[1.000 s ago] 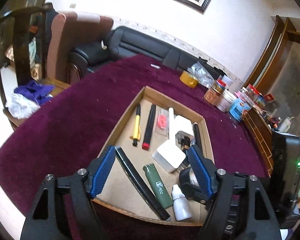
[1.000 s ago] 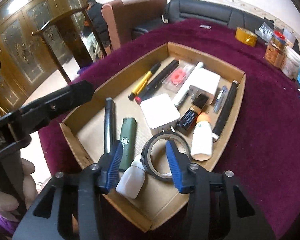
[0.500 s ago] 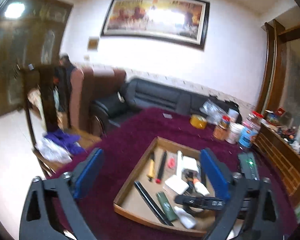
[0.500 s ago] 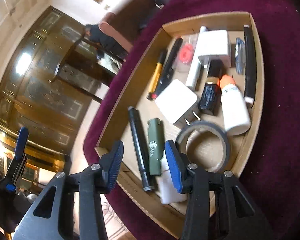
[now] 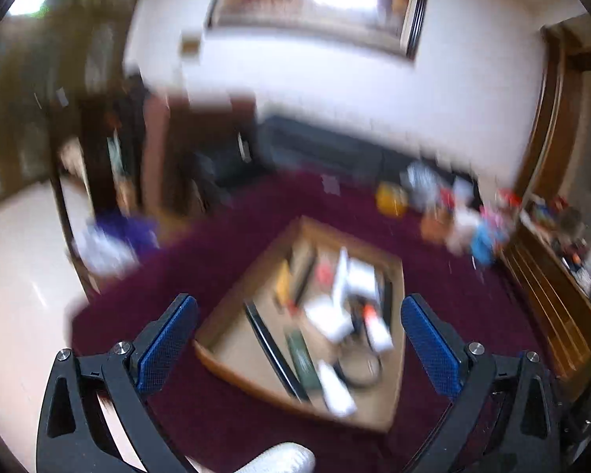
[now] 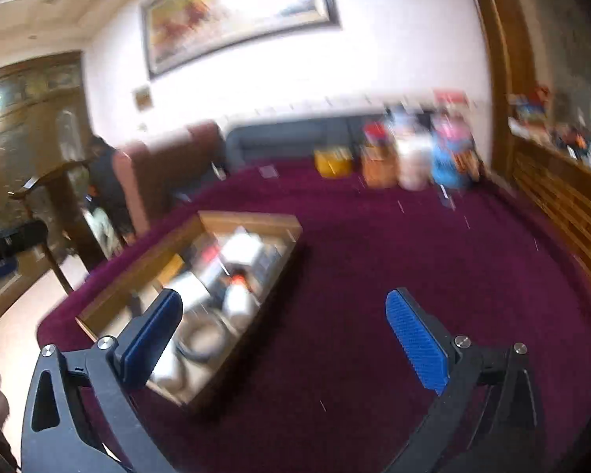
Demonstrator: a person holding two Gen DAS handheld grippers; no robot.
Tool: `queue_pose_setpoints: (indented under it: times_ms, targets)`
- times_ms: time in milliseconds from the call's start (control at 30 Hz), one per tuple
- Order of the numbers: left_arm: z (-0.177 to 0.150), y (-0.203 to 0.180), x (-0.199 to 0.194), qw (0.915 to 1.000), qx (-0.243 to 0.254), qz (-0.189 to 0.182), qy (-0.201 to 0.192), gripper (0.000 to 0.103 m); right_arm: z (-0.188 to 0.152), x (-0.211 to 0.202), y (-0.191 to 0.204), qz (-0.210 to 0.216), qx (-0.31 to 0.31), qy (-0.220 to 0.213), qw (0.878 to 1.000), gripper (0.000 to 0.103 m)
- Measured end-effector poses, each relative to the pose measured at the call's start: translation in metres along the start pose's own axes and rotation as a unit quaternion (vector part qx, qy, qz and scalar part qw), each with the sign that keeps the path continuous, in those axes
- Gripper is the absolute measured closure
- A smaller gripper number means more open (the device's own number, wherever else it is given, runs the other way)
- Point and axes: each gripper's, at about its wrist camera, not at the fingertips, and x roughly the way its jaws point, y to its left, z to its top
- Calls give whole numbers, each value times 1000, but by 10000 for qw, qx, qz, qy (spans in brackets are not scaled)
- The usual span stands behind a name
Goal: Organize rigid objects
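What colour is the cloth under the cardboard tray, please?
Dark maroon cloth, clearest in the right wrist view.

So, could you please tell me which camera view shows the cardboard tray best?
The left wrist view: the cardboard tray sits nearly centred, its whole outline visible despite blur. The right wrist view shows it obliquely at the left, partly behind the right gripper.

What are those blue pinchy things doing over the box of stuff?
A person holds two grippers above a cardboard tray of small things on a purple tablecloth. The left gripper and the right gripper are both wide open, holding nothing. Pens, a tape roll and little bottles lie inside the tray. The pictures are blurry.
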Motion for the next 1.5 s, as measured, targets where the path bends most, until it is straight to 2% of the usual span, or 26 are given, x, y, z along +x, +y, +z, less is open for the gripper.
queue_pose_setpoints:
  times_ms: [67, 167, 300, 500, 800, 1200, 1500]
  targets:
    - [-13, -2, 22, 9990, -48, 128, 418, 1, -7, 6, -3, -70, 43, 240, 9997, 0]
    - [-27, -8, 40, 9959, 107, 520, 735, 1, -12, 0, -9, -151, -90, 302, 9994, 0]
    - [-33, -13, 44, 9934, 136, 833, 773, 1, -12, -4, -4, -46, -460, 330, 9984, 0]
    - [-34, -22, 40, 9910, 256, 1093, 731, 1, -17, 2, -2, 95, -591, 500, 9970, 0]
    - [-36, -35, 41, 9890, 448, 1264, 623, 1, -15, 9, -7, -79, -678, 664, 9955, 0]
    - [-38, -36, 52, 9865, 426, 1357, 815, 1, -11, 23, 22, -350, -1519, 999, 9827, 0]
    - [-39, -33, 59, 9855, 324, 1369, 946, 1, -5, 26, 26, -317, -1552, 1054, 9817, 0]
